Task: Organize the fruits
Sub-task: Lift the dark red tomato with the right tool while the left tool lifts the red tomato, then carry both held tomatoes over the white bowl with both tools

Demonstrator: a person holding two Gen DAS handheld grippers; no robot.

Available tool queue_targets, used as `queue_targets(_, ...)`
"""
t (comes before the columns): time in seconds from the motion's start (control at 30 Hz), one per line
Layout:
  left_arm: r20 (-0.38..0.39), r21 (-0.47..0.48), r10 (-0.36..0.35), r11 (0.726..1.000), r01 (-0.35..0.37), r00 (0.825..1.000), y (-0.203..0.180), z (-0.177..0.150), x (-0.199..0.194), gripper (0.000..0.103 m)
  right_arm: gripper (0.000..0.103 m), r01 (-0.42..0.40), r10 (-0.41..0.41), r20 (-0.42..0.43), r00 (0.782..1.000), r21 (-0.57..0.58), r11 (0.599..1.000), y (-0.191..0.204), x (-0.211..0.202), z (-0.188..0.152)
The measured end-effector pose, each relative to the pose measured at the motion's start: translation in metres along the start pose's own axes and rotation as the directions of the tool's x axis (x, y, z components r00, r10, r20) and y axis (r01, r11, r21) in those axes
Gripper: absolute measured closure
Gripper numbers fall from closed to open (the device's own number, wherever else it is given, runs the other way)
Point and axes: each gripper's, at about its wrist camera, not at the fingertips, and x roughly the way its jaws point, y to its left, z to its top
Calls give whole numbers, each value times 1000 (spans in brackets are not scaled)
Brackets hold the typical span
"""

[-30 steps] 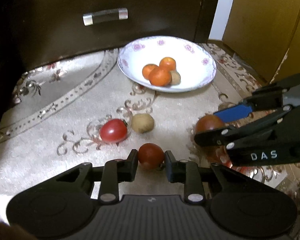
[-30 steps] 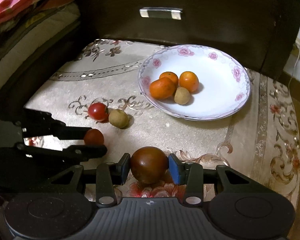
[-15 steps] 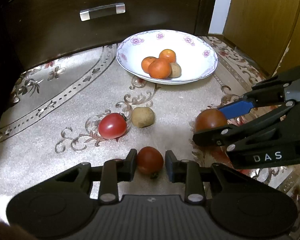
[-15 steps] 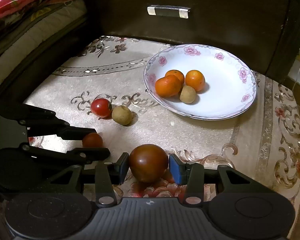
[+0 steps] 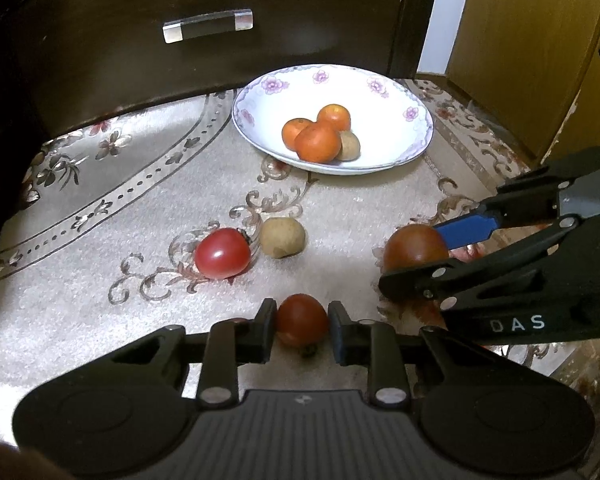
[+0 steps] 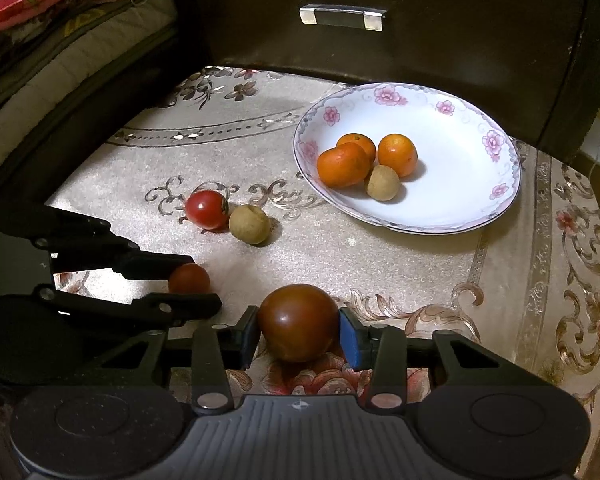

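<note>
My left gripper (image 5: 302, 326) is shut on a small dark-red tomato (image 5: 301, 320), held just above the cloth. My right gripper (image 6: 299, 334) is shut on a larger dark brown-red tomato (image 6: 298, 322); it shows in the left wrist view (image 5: 414, 249) too. A bright red tomato (image 5: 221, 253) and a tan longan (image 5: 282, 237) lie side by side on the cloth. A white floral bowl (image 5: 400, 120) at the back holds three oranges (image 5: 318, 142) and one tan longan (image 5: 349, 145).
A patterned beige cloth (image 5: 100, 208) covers the surface. A dark drawer front with a metal handle (image 5: 207, 26) stands right behind the bowl. Folded bedding (image 6: 40, 40) lies at the far left. A yellow door (image 5: 520, 40) stands at the right.
Both grippers have lifted and drawn back a little with their tomatoes; the bowl and loose fruits sit lower in view. Nothing was let go.
</note>
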Motion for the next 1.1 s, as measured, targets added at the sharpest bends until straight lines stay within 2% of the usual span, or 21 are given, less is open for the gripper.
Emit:
queue_targets(0.6, -3, 41, -4, 999, 4, 1000, -4, -6, 4, 69, 66, 17, -16, -8, 1000, 15, 1000, -5, -2, 0)
queue_targets(0.93, -8, 10, -6, 1000, 6, 1000, -1, -5, 4, 70, 66, 15, -15, -7, 1000, 18, 1000, -4, -2, -1)
queue_targets(1.1, 22, -6, -8, 1000, 8, 1000, 1, 2, -1, 70, 66, 36, -36, -1, 999, 34, 999, -9, -5, 0)
